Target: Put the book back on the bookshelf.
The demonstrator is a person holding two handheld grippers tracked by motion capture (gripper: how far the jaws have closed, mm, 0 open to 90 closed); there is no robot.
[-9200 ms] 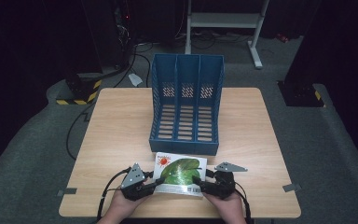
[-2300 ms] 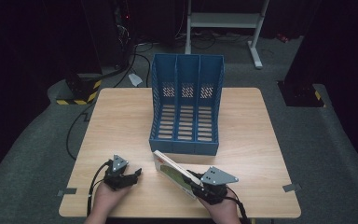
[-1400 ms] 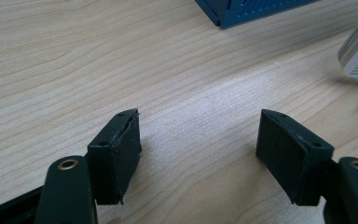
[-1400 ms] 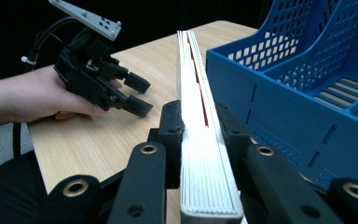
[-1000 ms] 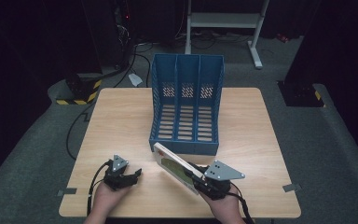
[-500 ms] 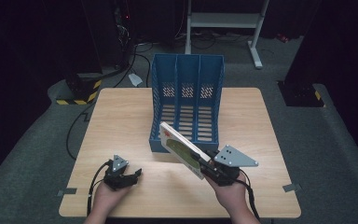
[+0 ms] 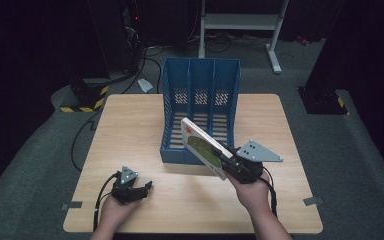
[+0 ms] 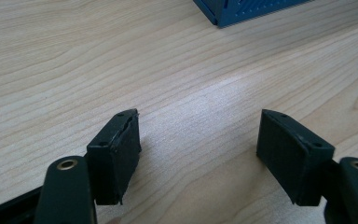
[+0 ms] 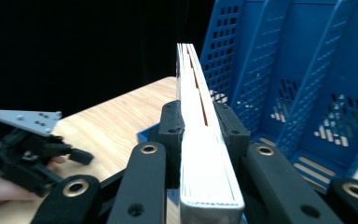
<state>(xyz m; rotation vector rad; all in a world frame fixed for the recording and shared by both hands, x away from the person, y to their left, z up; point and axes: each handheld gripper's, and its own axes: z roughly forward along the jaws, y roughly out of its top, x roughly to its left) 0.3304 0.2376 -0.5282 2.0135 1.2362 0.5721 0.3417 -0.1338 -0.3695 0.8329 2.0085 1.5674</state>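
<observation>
My right gripper (image 7: 228, 161) is shut on a thin book (image 7: 203, 147) with a white and green cover, held on edge and tilted above the table in front of the blue file rack (image 7: 201, 85). In the right gripper view both pads (image 9: 172, 126) clamp the book (image 9: 199, 135) by its edge, with the rack's (image 9: 303, 70) slotted compartments just behind and to the right. My left gripper (image 7: 141, 187) rests low on the table at the near left. Its jaws stand open in the left gripper view (image 8: 198, 151), with bare wood between them.
The wooden table (image 7: 130, 130) has free surface left of the rack and along the near edge. A corner of the rack (image 8: 233, 11) shows at the top of the left gripper view. Dark floor with cables and a white stand (image 7: 240, 22) lies beyond the table.
My right gripper has lifted the book up and away from me toward the rack, tilting it more upright. Earlier both grippers held it flat at the near edge. The left gripper stays still.
</observation>
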